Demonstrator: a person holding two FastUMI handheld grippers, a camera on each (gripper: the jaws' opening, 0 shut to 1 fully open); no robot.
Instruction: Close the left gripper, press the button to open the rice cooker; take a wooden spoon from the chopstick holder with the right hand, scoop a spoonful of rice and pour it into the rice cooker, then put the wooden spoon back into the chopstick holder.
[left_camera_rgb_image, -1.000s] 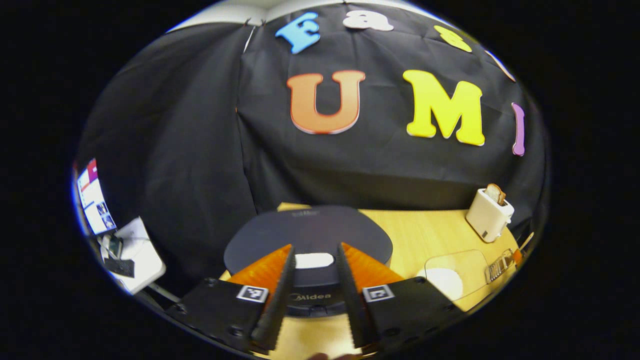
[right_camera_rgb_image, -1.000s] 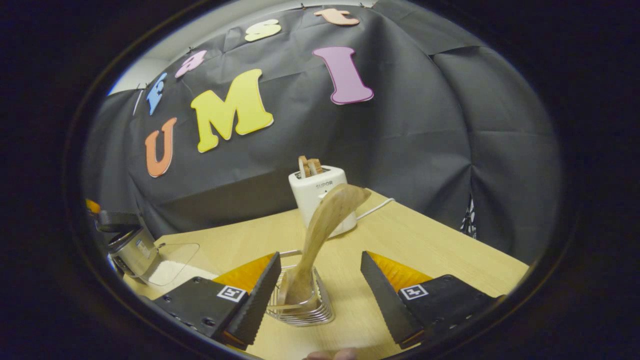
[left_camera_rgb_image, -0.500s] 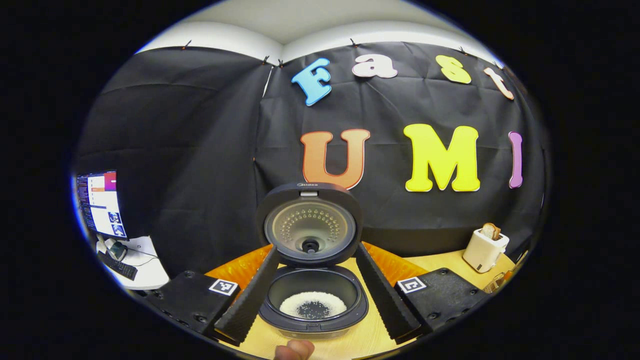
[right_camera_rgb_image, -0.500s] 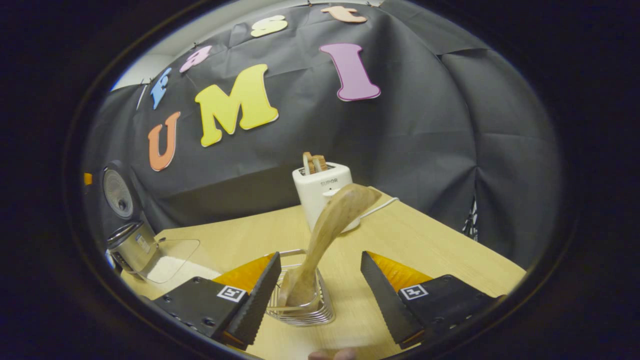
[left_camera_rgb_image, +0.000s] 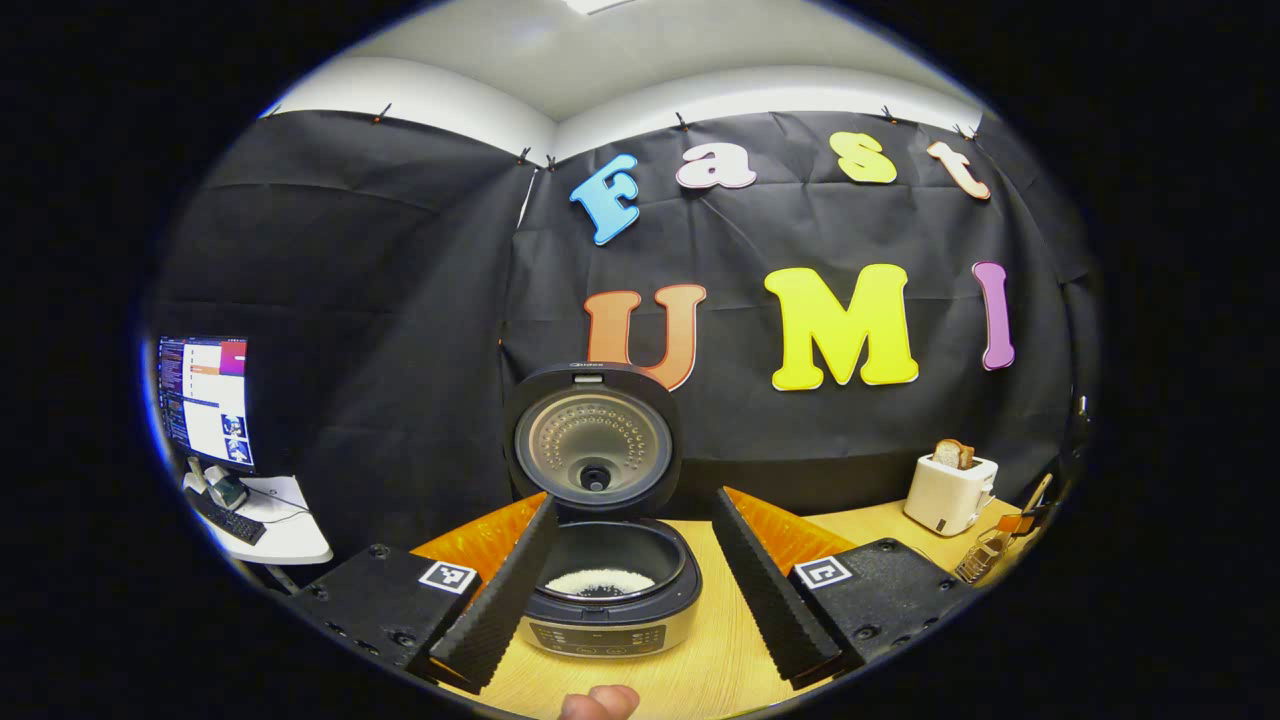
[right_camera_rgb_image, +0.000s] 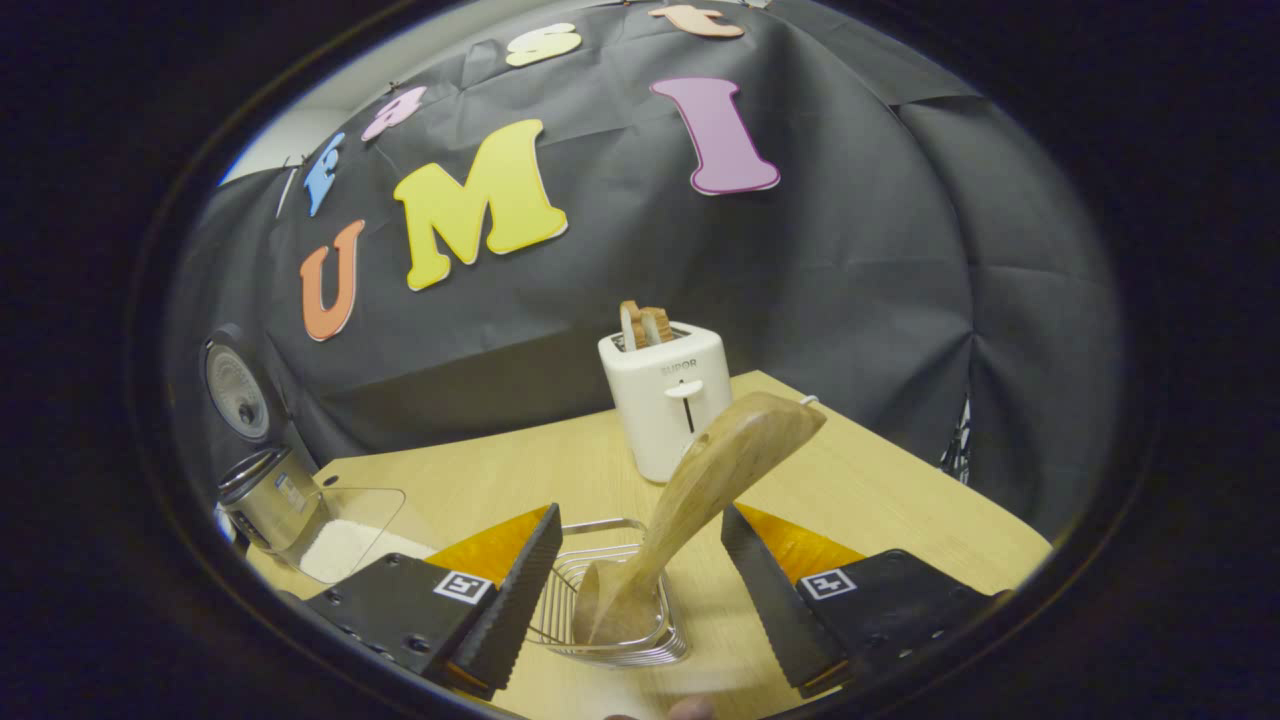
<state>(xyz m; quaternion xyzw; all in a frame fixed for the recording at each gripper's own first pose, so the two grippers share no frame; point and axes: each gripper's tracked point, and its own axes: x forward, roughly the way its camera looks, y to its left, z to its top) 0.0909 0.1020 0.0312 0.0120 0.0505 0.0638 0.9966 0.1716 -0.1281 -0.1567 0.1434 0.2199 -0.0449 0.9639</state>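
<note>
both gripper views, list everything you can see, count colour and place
rice cooker: 1, dark and silver, table, lid up, white rice inside
toaster: 1, white, back of table, bread in slots
wooden spoon: 1, light wood, standing in chopstick holder
chopstick holder: 1, silver wire, table front
clear container: 1, transparent, white rice inside, beside cooker
table: 1, light wood
monitor: 1, lit, side desk far left
left hand-held gripper: 1, black and orange, open
right hand-held gripper: 1, black and orange, open either side of the spoon
</note>
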